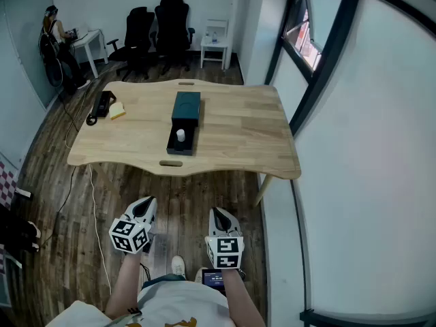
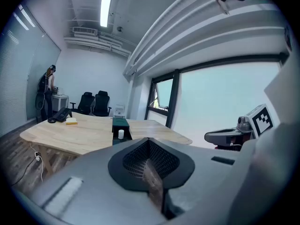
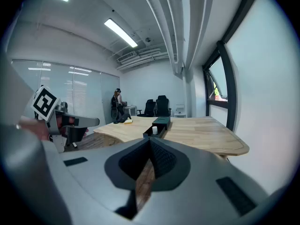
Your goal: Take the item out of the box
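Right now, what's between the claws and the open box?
Head view: bare wooden floor, then the table's near edge and bare tabletop to the box. The left claw and right claw sit short of the table.

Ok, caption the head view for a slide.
Left gripper and right gripper held before a wooden table; small white cylinder stands in the open dark teal box.

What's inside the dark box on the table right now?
A small white cylinder stands in the open near half of the box. The lid covers the far half, so anything under it is hidden.
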`<action>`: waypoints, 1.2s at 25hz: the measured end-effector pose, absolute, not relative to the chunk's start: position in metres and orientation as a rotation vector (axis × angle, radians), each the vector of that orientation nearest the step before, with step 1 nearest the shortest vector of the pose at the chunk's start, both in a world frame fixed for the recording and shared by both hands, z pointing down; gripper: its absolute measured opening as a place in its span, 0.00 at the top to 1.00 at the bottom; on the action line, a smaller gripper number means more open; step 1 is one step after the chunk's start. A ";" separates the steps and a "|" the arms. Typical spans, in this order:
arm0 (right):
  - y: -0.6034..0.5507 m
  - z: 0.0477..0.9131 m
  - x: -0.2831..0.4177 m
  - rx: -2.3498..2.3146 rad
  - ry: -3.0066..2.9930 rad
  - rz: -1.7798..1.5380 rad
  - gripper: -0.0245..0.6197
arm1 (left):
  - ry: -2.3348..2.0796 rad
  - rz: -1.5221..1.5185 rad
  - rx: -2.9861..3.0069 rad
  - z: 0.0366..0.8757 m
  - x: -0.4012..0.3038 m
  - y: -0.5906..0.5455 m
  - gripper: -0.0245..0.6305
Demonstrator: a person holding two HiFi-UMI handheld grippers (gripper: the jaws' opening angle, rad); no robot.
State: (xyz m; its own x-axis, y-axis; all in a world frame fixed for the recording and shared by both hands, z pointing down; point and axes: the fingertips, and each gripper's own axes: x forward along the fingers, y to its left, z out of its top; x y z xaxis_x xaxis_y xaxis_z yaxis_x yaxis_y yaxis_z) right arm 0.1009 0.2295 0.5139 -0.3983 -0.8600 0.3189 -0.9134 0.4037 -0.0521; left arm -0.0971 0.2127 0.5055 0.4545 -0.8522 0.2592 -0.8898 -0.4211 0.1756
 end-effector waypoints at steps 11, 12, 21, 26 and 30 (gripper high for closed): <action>0.244 0.519 0.098 1.436 -2.436 0.284 0.95 | -1.532 0.270 2.398 0.522 -0.097 0.232 0.96; 0.245 0.519 0.098 1.426 -2.434 0.281 0.95 | -1.540 0.274 2.396 0.521 -0.098 0.231 0.96; 0.217 0.519 0.110 1.470 -2.450 0.290 0.95 | -1.594 0.267 2.426 0.502 -0.093 0.200 0.96; 0.176 0.531 0.115 1.509 -2.441 0.342 0.95 | -1.584 0.309 2.427 0.514 -0.087 0.166 0.96; 0.129 0.542 0.111 1.499 -2.436 0.351 0.95 | -1.579 0.318 2.405 0.528 -0.095 0.114 0.96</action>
State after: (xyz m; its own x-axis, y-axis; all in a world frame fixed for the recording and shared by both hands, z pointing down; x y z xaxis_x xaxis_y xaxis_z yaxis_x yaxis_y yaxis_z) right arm 0.1107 0.1289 0.5416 -0.4343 -0.8334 0.3419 -0.8960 0.4387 -0.0688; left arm -0.0951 0.1143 0.5276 0.3903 -0.8658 0.3133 -0.9195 -0.3836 0.0853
